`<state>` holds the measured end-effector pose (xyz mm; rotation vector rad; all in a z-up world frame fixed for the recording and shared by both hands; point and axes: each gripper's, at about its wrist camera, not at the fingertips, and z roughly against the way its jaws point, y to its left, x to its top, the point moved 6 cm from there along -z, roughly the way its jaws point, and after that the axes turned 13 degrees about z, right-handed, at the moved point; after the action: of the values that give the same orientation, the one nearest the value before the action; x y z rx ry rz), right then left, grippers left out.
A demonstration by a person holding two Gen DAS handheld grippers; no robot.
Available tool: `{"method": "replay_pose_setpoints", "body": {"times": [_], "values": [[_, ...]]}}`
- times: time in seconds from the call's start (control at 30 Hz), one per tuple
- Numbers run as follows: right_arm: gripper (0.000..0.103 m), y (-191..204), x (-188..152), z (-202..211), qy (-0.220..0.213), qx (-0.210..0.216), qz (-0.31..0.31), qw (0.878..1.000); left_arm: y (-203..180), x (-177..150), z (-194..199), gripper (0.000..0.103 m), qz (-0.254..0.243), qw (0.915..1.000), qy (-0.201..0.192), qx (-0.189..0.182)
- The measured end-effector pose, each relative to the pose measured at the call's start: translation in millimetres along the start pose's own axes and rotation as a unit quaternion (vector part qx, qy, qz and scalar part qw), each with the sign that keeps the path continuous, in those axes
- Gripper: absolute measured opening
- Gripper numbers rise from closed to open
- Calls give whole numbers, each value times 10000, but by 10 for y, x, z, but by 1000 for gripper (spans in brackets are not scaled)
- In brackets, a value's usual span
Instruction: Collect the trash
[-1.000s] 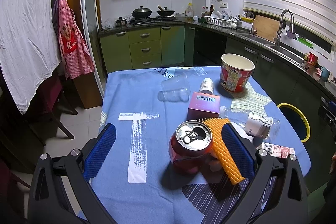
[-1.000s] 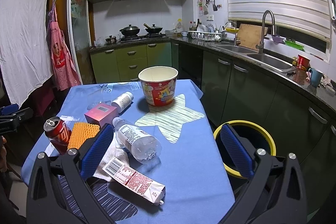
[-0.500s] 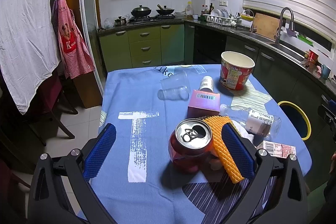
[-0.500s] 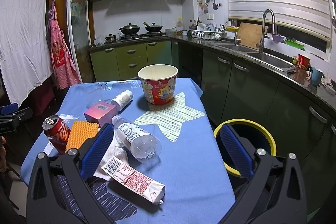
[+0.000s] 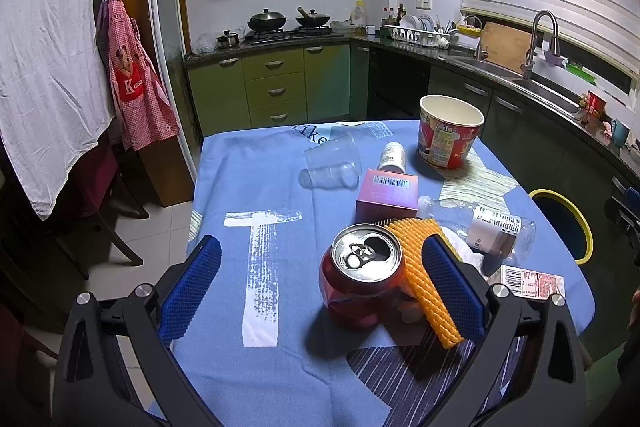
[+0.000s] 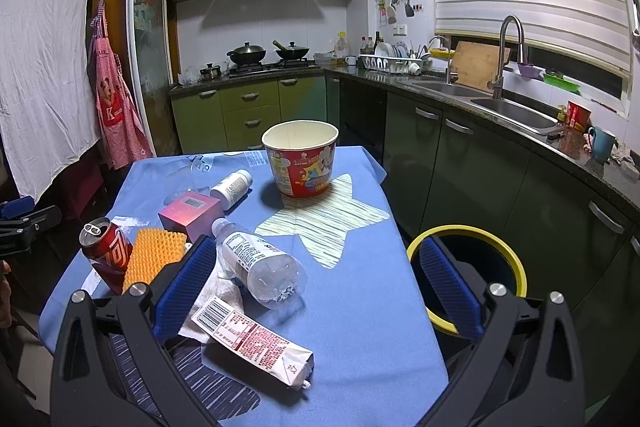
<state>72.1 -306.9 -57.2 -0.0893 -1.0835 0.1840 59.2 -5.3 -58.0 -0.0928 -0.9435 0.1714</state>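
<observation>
Left gripper spread wide, holding nothing; red soda can stands upright between its blue pads, nearer the right pad, with the orange ridged sponge leaning against the can on that side. Right gripper also wide open and empty, hanging above the clear plastic bottle and the flattened carton. Trash lies scattered on the blue-clothed bench; yellow-rimmed bin sits on the floor just off its right edge.

Judged step: take the can. Better to shift the left gripper rightward first, so the can is centred and the sponge stays outside the pad; close gently on the mid-body, since a thin can may dent or tip.

Left wrist view shows the can's opened top and two clear cups on their sides; right wrist view shows the carton whole, the crumpled tissue beneath the bottle, and the bin's full rim.
</observation>
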Motion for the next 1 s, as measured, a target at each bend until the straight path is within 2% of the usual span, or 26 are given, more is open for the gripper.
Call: {"method": "replay_pose_setpoints", "body": {"times": [0.13,0.23,0.3,0.4,0.57,0.6,0.63,0.67,0.73,0.8,0.9,1.0], "values": [[97,-15,-19,-55,46,47,36,10000,23,54,-12,99,65,9999,-64,-69],[97,-54,100,-130,28,356,105,9993,98,229,-33,99,287,9994,-113,-170],[97,-92,296,-215,-1,616,198,9979,150,425,-76,99,364,9990,-185,-171],[97,-174,648,-434,121,787,372,9961,174,753,-191,99,215,9987,-449,-54],[97,-423,1196,-1203,783,901,240,9926,299,1244,-654,99,284,9988,-401,-86],[93,-477,1266,-1436,1039,975,117,9897,315,1326,-797,99,298,9989,-347,-76],[82,-503,1299,-1595,1223,981,69,9876,321,1397,-945,99,303,9991,-289,-93],[76,-523,1327,-1813,1489,1008,43,9837,311,1439,-1060,99,301,9992,-248,-117],[51,-524,1336,-2181,1933,1139,-26,9745,287,1517,-1323,99,287,9994,-176,-56],[48,-514,1299,-2551,2432,1116,-8,9635,231,1521,-1620,99,213,9997,-109,-8],[38,-507,1229,-2925,2922,874,103,9523,216,1481,-1970,99,208,9997,-16,120],[37,-516,1139,-3190,3329,781,76,9397,205,1380,-2259,99,241,9994,237,101]]}}
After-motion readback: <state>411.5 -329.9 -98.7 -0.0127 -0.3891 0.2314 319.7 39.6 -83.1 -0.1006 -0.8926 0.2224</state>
